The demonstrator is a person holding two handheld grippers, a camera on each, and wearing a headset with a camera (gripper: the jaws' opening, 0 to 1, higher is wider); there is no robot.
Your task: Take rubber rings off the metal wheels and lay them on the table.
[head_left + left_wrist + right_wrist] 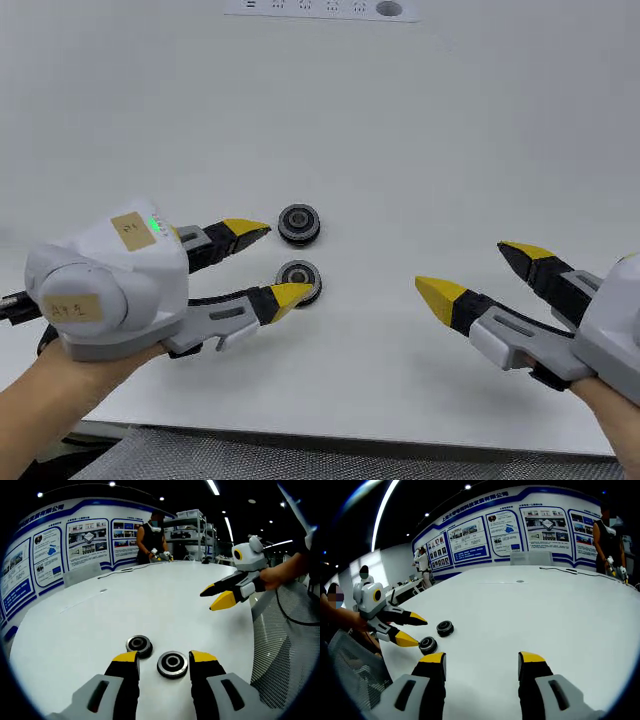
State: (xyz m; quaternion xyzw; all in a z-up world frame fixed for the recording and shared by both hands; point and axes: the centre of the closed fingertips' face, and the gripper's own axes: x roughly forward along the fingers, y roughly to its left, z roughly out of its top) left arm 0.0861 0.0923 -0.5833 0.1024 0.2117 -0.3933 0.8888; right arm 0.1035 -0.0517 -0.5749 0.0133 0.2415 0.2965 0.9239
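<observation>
Left tongs (285, 260) released, bracketing the near wheel (172, 664); right tongs (462, 266) released, apart. Pinch off-centre and your wheel may skid; ring (160, 664) edge seems indistinct.

Table (420, 150): was white, broad, round-edged.
Wall (470, 517): carried blue-trimmed display boards (505, 530).
Ceiling (175, 495): was dark, with strip lights (214, 486).
Shelving (192, 527): stood far back, perhaps holding bins.
</observation>
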